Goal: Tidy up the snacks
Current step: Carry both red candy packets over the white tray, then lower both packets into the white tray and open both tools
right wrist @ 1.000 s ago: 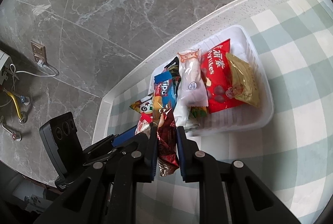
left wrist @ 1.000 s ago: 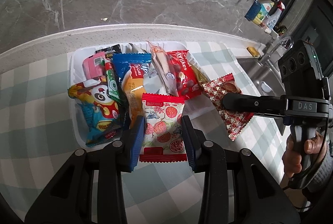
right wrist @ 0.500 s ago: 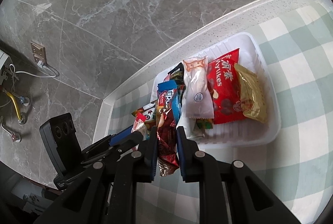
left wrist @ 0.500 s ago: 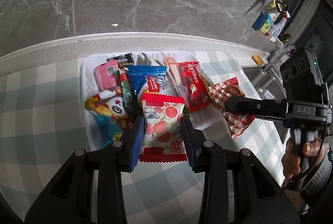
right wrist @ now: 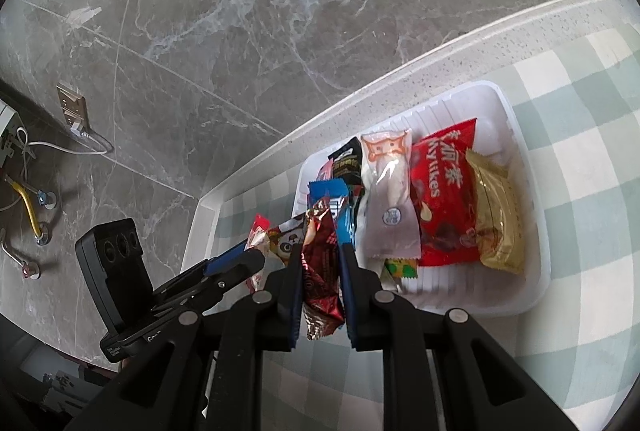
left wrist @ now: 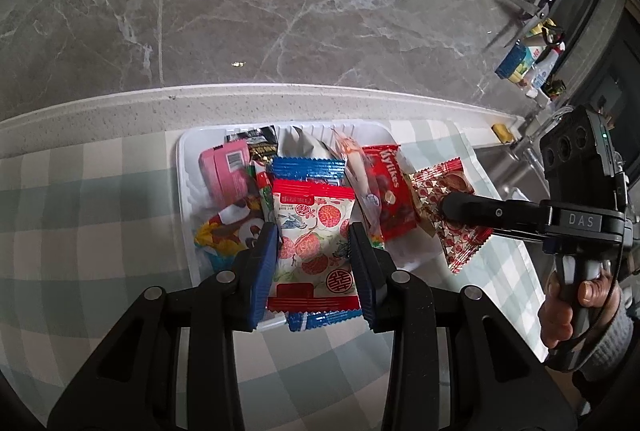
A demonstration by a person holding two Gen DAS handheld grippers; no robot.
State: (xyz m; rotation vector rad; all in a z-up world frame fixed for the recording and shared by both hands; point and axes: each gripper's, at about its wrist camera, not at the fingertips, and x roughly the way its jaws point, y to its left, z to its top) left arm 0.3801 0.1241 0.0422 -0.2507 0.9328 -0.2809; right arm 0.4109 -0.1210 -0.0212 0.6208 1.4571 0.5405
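While each claw grips a packet, the left claw [left wrist: 314,263] and right claw [right wrist: 320,267] hang over the tray's [right wrist: 536,231] near rim.

Checked cloth [left wrist: 100,215] on counter; scissors [left wrist: 520,15], bottles [left wrist: 528,61], wall socket [right wrist: 72,107].

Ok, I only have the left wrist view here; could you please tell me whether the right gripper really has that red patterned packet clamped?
Observer: Yes. In the right wrist view the right gripper is shut on the red patterned packet, with a blue pad pressed on each face.
Operator: Thank you. Is anything in the white tray behind the red Mylikes bag?
Observer: A gold packet lies flat there, between the Mylikes bag and the tray's end wall.
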